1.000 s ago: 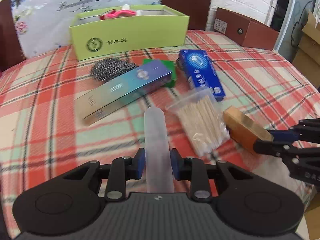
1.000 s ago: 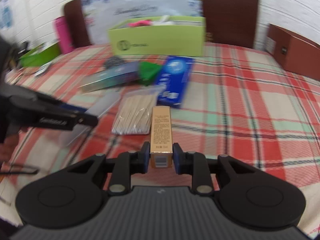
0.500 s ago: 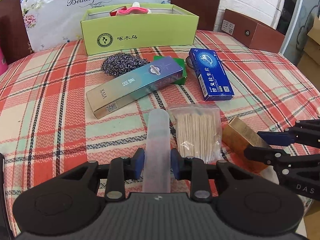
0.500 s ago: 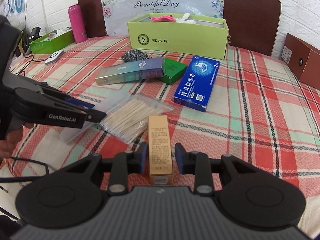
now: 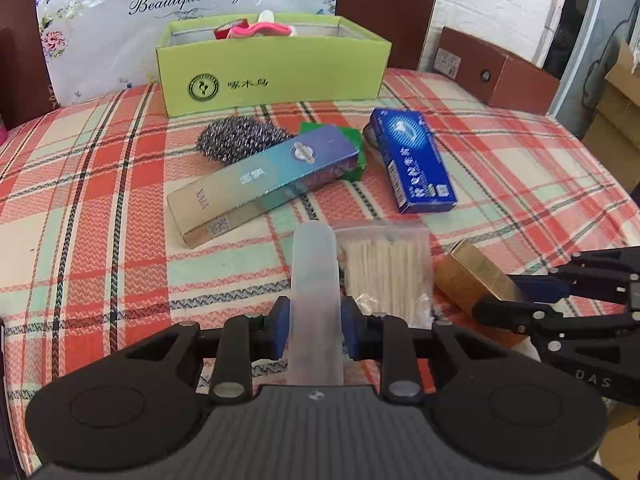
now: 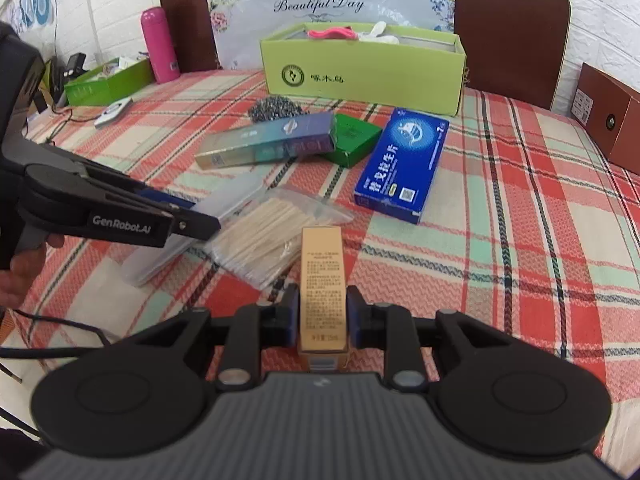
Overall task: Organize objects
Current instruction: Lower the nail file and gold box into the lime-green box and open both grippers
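My left gripper is shut on a translucent plastic case that points away over the plaid tablecloth. In the right wrist view, my right gripper is closing, its pads pressing both sides of an upright-lying gold box. That gold box also shows at the right of the left wrist view. A bag of cotton swabs lies between the two held things. The open lime-green box stands at the back with pink and white items inside.
A long teal box, a steel scourer, a small green box and a blue box lie mid-table. A brown box sits back right. A pink bottle and a green tray stand back left.
Half a second ago the right jaws stood slightly off the gold box; now they press on it again. The left gripper keeps its hold on the case.
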`<state>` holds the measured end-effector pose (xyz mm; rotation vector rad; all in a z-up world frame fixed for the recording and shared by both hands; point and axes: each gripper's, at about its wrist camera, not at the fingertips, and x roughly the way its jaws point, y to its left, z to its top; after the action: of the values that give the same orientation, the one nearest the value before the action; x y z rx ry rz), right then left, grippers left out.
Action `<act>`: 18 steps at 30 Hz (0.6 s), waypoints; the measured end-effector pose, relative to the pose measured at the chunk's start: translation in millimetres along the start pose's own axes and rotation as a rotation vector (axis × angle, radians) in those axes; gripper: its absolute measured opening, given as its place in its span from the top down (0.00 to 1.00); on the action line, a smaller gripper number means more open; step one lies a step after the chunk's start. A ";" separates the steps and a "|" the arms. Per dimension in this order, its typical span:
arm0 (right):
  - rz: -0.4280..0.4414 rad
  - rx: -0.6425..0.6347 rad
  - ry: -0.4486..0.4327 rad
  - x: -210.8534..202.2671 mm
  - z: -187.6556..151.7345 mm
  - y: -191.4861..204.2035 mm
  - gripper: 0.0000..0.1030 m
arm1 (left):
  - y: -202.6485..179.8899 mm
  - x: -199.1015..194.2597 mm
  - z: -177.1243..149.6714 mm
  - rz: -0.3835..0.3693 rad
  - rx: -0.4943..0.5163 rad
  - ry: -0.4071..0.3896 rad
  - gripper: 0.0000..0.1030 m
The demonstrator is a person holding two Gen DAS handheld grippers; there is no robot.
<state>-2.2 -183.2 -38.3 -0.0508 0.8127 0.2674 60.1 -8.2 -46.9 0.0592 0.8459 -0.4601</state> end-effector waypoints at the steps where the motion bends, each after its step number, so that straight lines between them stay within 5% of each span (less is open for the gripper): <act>1: 0.003 0.006 -0.013 -3.6 2.5 -1.1 0.77 | 0.9 -4.1 2.6 -0.015 -0.006 -0.011 0.72; 4: 0.015 0.037 -0.064 -14.7 14.8 -10.1 0.77 | 4.1 -22.8 17.3 -0.073 -0.025 -0.075 0.72; 12: 0.035 0.095 -0.201 -26.6 75.7 -43.1 0.77 | -2.1 -52.5 91.5 -0.069 0.033 -0.245 0.72; 18: -0.004 0.105 -0.272 -14.9 132.0 -66.2 0.77 | -0.4 -42.9 159.9 -0.060 0.008 -0.300 0.72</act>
<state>98.7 -230.8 59.5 0.0811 0.5554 0.2221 148.6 -29.6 91.3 -0.0276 0.5526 -0.5146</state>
